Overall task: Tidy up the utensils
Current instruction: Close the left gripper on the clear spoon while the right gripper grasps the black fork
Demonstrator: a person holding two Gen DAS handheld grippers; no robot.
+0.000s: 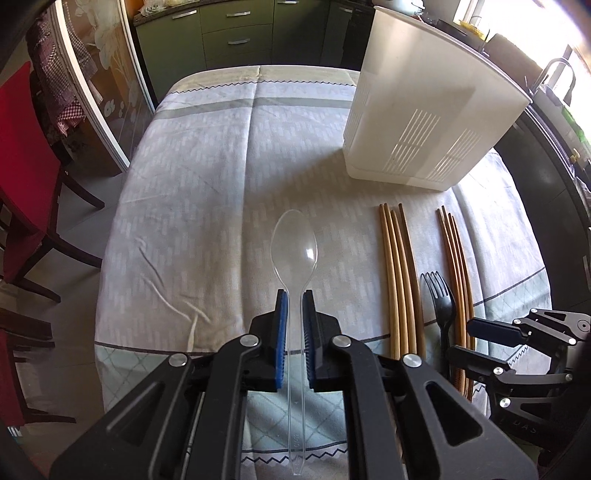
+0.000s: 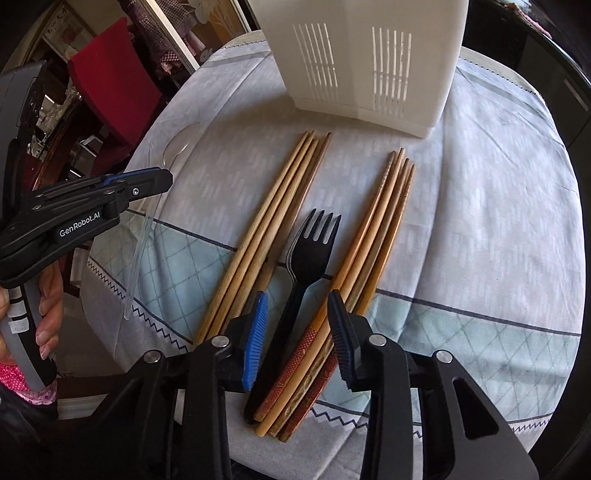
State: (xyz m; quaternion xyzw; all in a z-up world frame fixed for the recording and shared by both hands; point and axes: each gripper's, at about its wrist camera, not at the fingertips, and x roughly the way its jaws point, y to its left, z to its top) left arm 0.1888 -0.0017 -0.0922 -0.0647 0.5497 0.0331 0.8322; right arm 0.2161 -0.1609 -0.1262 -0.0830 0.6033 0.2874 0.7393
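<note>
My left gripper (image 1: 294, 300) is shut on a clear plastic spoon (image 1: 295, 245), bowl pointing forward, held above the tablecloth; the spoon also shows in the right wrist view (image 2: 147, 225). My right gripper (image 2: 297, 299) is open, its fingers on either side of a black plastic fork (image 2: 299, 266) that lies on the table. The fork also shows in the left wrist view (image 1: 441, 302). Two bundles of wooden chopsticks lie beside the fork, a left bundle (image 2: 266, 229) and a right bundle (image 2: 373, 236). A white slotted utensil holder (image 1: 421, 107) stands beyond them (image 2: 365, 55).
The table has a pale patterned cloth (image 1: 207, 177). A red chair (image 1: 22, 173) stands to the left of the table. Dark green kitchen cabinets (image 1: 236, 33) are behind it, and a dark counter (image 1: 546, 177) runs along the right.
</note>
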